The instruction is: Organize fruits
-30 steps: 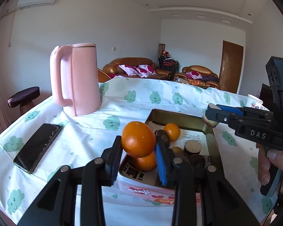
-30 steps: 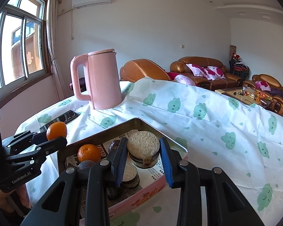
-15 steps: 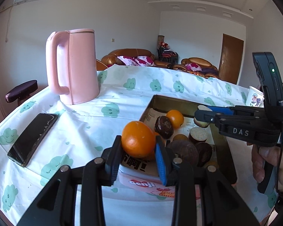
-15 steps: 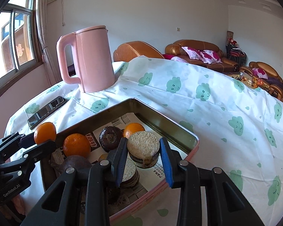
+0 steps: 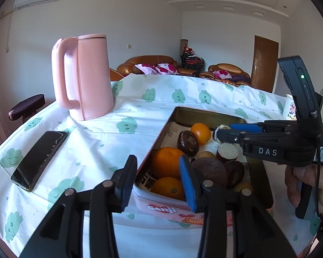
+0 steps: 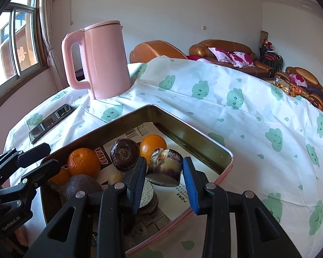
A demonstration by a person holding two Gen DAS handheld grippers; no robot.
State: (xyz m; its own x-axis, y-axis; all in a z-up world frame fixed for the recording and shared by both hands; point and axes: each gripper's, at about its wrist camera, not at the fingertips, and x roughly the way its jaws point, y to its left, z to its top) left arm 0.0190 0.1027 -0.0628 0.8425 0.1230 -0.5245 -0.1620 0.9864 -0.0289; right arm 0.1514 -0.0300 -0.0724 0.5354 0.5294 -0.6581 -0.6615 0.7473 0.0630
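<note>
A metal tin (image 5: 206, 112) (image 6: 196, 137) lined with newspaper holds three oranges and several dark brown pieces. My left gripper (image 5: 159, 180) is open and empty at the tin's near left corner; the orange (image 5: 166, 161) (image 6: 83, 161) it held lies in the tin just beyond its fingers. My right gripper (image 6: 163, 182) hangs over the tin with a cut brown piece (image 6: 164, 167) tilted between its jaws; whether it is still gripped I cannot tell. The right gripper also shows in the left wrist view (image 5: 221, 134).
A pink kettle (image 5: 84, 77) (image 6: 99, 62) stands behind the tin on the cloud-print tablecloth. A black phone (image 5: 39, 152) (image 6: 51, 122) lies to the left. A printed cup (image 5: 289, 107) is at the far right edge.
My left gripper opened and let the orange go into the tin. My right gripper moved lower over the tin and the brown piece tipped from flat to tilted.
</note>
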